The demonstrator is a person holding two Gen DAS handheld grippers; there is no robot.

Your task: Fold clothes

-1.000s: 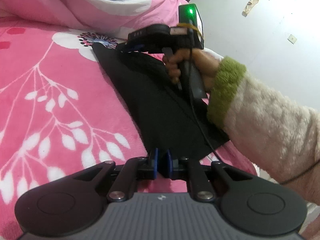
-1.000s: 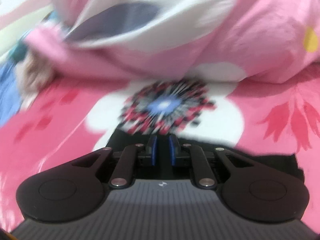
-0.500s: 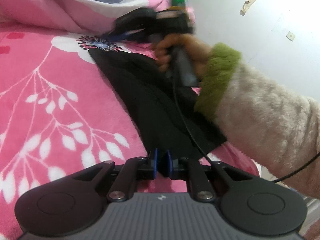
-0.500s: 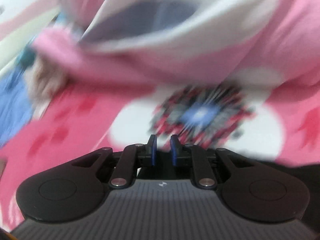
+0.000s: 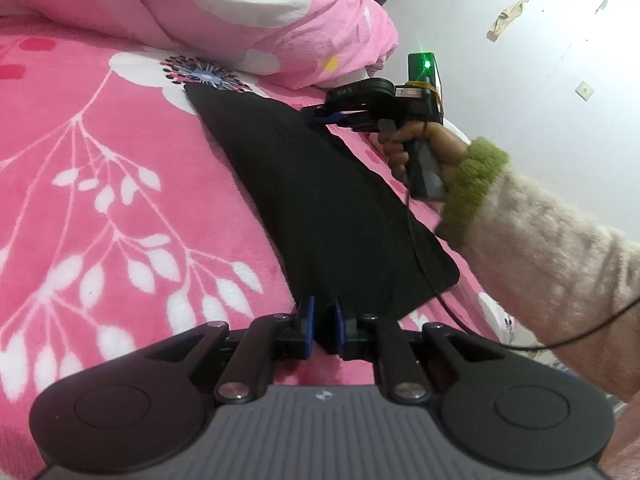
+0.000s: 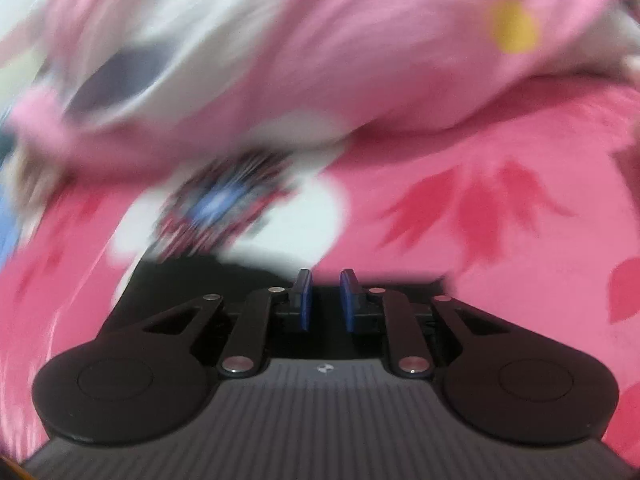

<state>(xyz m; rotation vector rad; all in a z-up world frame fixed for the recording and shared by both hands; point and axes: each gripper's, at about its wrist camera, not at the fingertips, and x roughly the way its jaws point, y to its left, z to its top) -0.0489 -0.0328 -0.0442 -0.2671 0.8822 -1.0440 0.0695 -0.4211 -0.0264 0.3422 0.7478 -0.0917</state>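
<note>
A black garment (image 5: 320, 200) lies flat on a pink floral blanket (image 5: 100, 160), running from near me to the far side. My left gripper (image 5: 322, 316) is shut on its near edge, with black cloth pinched between the blue pads. At the far right edge of the garment, the right gripper (image 5: 320, 114) is held by a hand (image 5: 404, 148) in a green-cuffed fuzzy sleeve. The right wrist view is blurred. There the right gripper (image 6: 325, 294) has its pads close together, with the dark garment (image 6: 192, 280) edge between them.
A bunched pink and white quilt (image 5: 240, 12) is piled along the far side, just behind the garment. It fills the top of the right wrist view (image 6: 320, 60). A white wall (image 5: 540, 80) stands to the right. A black cable (image 5: 460, 312) trails over the garment's right corner.
The right gripper swung left along the garment's far edge, then back to the right. The garment now lies wider and flatter. The left gripper kept its grip and place.
</note>
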